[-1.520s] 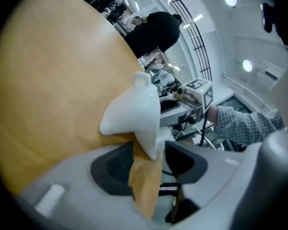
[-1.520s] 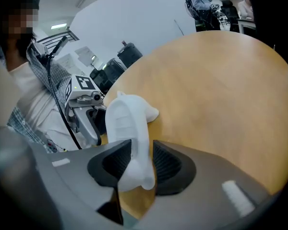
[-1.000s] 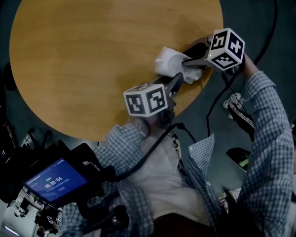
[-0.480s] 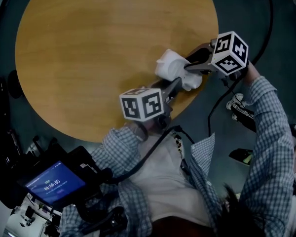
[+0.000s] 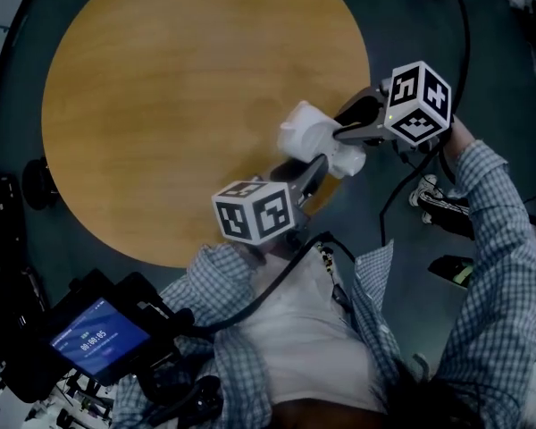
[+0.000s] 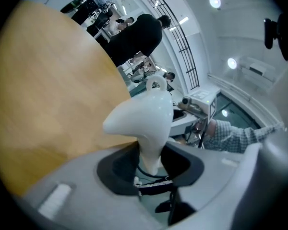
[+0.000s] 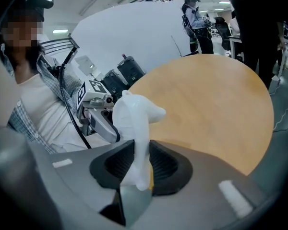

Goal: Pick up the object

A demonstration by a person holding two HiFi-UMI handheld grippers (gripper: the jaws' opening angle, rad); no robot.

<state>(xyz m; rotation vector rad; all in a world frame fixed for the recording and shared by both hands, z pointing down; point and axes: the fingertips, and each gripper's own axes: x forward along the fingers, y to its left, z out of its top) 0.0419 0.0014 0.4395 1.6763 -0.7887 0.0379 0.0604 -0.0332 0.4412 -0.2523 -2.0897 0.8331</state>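
- A round counter with a light wood top fills the upper part of the head view. A dark floor lies around it.
- A glossy, curvy white object sits at the counter's near right edge, caught between the 2 grippers. I cannot tell whether it touches the wood.
- The left gripper reaches up to it from the person's body side. Its marker cube is just behind the jaws.
- In the left gripper view, the dark pads of the left gripper pinch a narrow lower part of the white object. A wider rounded body and a small loop stand above the jaws.
- The right gripper comes in from the right, with its own marker cube over the counter's rim.
- In the right gripper view, the jaws of the right gripper are closing. The white object stands upright between its ribbed pads, and both pads touch its sides.
- The same view shows the left gripper just beyond the object, on its far side.
- The person's checked sleeve runs back from the right gripper, and black cables trail off both grippers.
- A small lit screen glows at the lower left, well apart from the counter's edge.
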